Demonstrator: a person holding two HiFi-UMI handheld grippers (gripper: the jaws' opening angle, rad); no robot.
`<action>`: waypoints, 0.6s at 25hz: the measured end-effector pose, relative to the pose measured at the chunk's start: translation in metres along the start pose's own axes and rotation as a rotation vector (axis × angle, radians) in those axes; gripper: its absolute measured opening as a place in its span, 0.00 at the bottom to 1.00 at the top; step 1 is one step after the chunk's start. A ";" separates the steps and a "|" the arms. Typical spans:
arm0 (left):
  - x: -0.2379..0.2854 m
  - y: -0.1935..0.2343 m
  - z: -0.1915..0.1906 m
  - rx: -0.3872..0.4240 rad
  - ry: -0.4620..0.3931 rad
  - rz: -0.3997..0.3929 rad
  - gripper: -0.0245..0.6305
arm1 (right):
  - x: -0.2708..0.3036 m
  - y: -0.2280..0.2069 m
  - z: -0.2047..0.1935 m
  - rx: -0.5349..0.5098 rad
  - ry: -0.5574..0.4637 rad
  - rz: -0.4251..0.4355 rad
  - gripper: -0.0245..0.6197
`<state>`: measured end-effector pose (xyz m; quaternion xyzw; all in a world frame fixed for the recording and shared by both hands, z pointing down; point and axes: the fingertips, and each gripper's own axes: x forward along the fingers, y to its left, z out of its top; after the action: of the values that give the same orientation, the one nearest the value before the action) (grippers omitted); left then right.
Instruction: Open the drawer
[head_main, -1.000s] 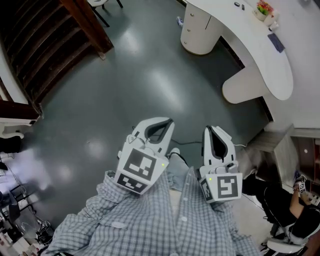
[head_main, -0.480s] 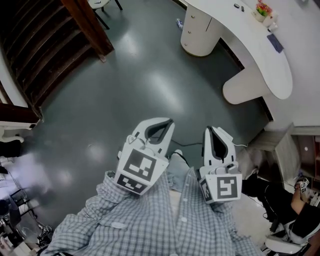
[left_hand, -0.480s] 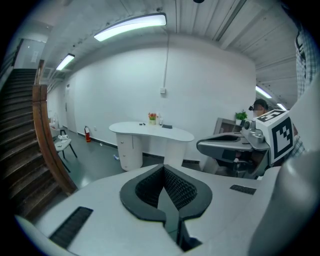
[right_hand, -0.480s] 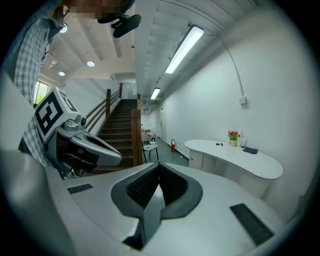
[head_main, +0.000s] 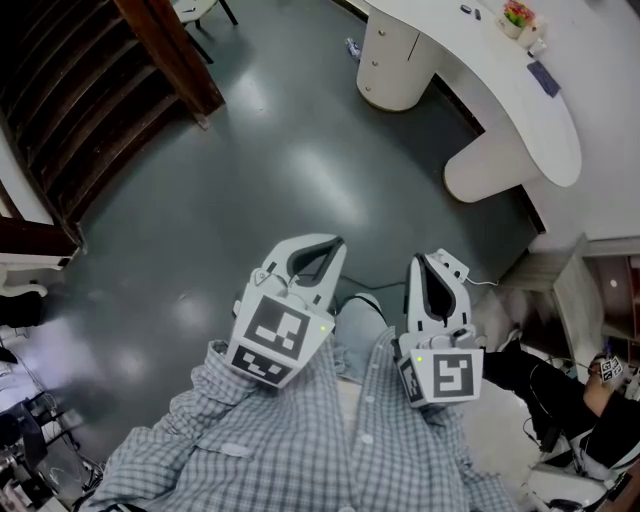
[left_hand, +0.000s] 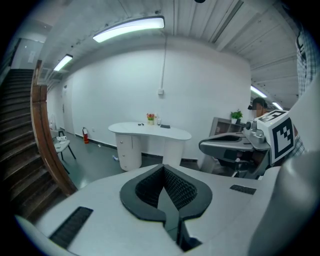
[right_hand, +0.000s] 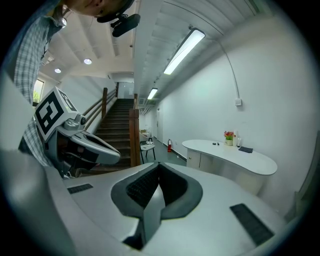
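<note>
Near, against the checked shirt (head_main: 300, 440), the left gripper (head_main: 322, 245) and right gripper (head_main: 428, 262) each have jaws pressed together, empty. A knee (head_main: 358, 312) has swung forward between them, so I judge the person is walking. The drawer (head_main: 378, 55) sits in the white desk's (head_main: 520, 120) far pedestal, still well apart.

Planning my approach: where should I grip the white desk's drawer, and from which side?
Take the small dark knob on a drawer front of the rounded drawer unit, coming straight in from the floor it faces; the front otherwise looks smooth. The knob's shape is too small to tell.
</note>
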<state>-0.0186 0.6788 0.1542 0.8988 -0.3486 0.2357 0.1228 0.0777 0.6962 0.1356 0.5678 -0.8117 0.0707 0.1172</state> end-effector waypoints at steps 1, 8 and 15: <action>-0.003 0.001 -0.001 0.001 -0.002 0.001 0.04 | -0.001 0.003 0.001 -0.003 -0.001 -0.002 0.05; -0.015 0.007 -0.006 0.008 -0.008 0.023 0.04 | -0.004 0.010 0.002 0.015 -0.010 -0.010 0.05; -0.016 0.015 -0.004 0.004 -0.017 0.034 0.04 | 0.002 0.011 0.004 -0.007 -0.012 -0.007 0.05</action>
<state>-0.0409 0.6790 0.1504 0.8949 -0.3644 0.2310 0.1139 0.0660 0.6971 0.1323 0.5709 -0.8105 0.0639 0.1144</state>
